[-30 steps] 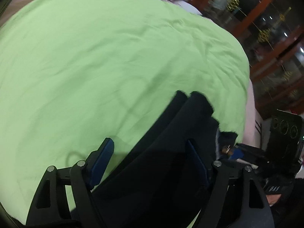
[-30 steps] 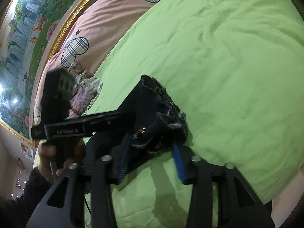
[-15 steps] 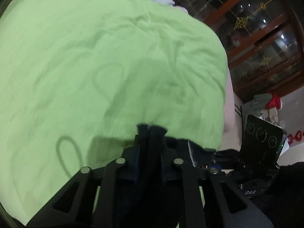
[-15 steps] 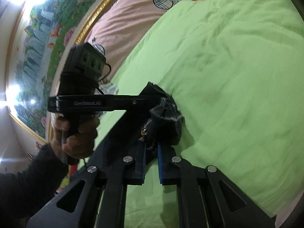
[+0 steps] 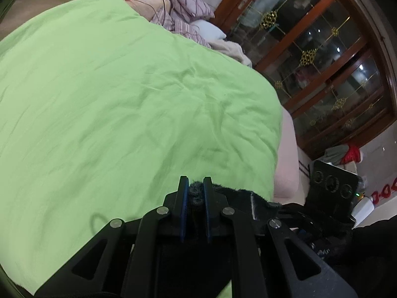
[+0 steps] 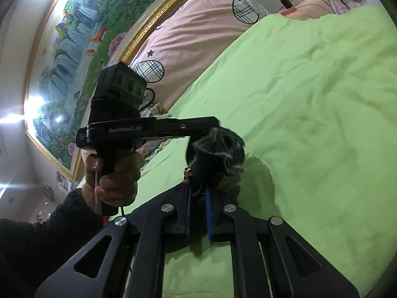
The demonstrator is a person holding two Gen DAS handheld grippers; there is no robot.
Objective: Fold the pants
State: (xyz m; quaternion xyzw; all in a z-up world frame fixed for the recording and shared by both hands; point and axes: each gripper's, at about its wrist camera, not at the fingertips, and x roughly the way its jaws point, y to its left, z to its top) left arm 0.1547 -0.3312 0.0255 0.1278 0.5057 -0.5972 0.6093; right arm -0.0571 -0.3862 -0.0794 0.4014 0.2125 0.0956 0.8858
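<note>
Left wrist view first: left tongs (image 5: 195, 186) clamped tight on a frayed hem of the dark pants (image 5: 248, 198), which trail off right toward the other hand, above the green bed cover (image 5: 124, 99).

Right wrist view: right tongs (image 6: 198, 193) pinched shut on the neighbouring hem (image 6: 218, 149). Hems sit side by side, legs hanging behind, so I'd guess both hands carry them forward together.

Green bedsheet (image 5: 119, 104) over bed, pink pillow w/ plaid hearts (image 6: 198, 24) at its head, gold-framed landscape painting (image 6: 74, 57) behind, glass-door wood cabinet (image 5: 322, 74) beside bed.
</note>
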